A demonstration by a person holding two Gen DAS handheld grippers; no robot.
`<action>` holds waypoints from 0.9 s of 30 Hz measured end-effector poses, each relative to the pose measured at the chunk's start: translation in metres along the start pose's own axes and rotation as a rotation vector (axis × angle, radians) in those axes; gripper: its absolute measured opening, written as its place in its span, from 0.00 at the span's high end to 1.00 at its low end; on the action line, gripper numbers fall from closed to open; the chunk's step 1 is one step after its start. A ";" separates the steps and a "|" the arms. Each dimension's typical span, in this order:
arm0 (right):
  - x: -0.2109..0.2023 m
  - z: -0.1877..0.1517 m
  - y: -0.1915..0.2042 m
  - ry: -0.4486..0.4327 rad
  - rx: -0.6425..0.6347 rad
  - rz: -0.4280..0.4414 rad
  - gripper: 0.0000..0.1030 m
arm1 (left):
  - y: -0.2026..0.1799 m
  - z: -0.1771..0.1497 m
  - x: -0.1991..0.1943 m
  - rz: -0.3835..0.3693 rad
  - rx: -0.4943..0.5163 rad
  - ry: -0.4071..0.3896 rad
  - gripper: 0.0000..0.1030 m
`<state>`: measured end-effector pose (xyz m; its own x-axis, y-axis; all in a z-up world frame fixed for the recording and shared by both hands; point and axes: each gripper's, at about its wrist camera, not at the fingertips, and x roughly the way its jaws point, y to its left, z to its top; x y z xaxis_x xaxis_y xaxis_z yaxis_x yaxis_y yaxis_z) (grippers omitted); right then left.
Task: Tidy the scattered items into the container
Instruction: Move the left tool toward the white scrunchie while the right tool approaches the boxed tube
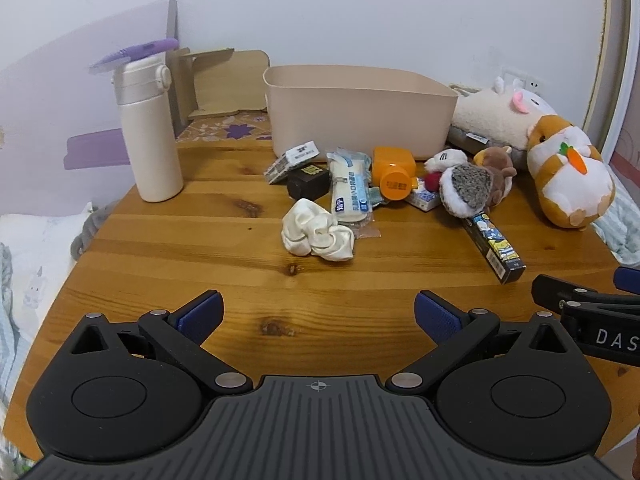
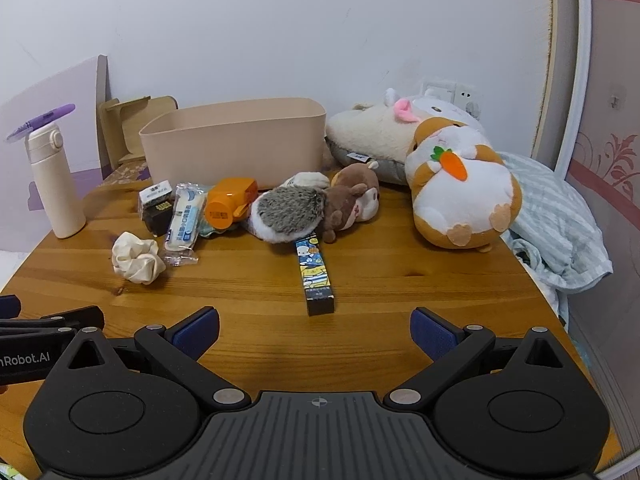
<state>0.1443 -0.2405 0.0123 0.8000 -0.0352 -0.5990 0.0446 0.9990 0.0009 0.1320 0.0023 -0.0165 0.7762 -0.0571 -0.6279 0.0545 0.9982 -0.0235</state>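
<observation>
We hold our left gripper (image 1: 319, 314) low over the near edge of the wooden table (image 1: 208, 240), its blue-padded fingers spread wide with nothing between them, and our right gripper (image 2: 315, 330) sits the same way, jaws apart and empty, at the bottom of its own view. In the left wrist view the beige container (image 1: 360, 114) stands in the upper middle of the frame, at the back of the table, and the scattered items lie in a loose row just in front of it. Lowest of them, near the centre of the frame, is the white scrunchie (image 1: 316, 234); above it lies the white and blue packet (image 1: 352, 190), touching the scrunchie's upper right edge. Left of the packet we see a dark small box (image 1: 308, 182) with a labelled packet (image 1: 292, 159) behind it. Right of the packet an orange bottle (image 1: 394, 174) lies on its side, cap toward us. Further right come the grey hedgehog plush (image 1: 466, 188) and a brown plush (image 1: 500, 170), pressed together, and a long cartoon-printed box (image 1: 494, 246) runs down toward the lower right. At the right edge a large hamster plush (image 1: 568, 174) with a carrot rests on the table. A white flask (image 1: 150, 132) stands upright at the left.
</observation>
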 end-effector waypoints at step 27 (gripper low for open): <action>0.111 0.026 -0.005 0.127 -0.028 0.010 0.03 | -0.001 0.036 0.110 -0.026 -0.022 0.090 0.12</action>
<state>0.2482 -0.2499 -0.0339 0.7179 -0.0237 -0.6958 0.0190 0.9997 -0.0144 0.2396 -0.0052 -0.0579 0.7150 -0.0828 -0.6942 0.0595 0.9966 -0.0576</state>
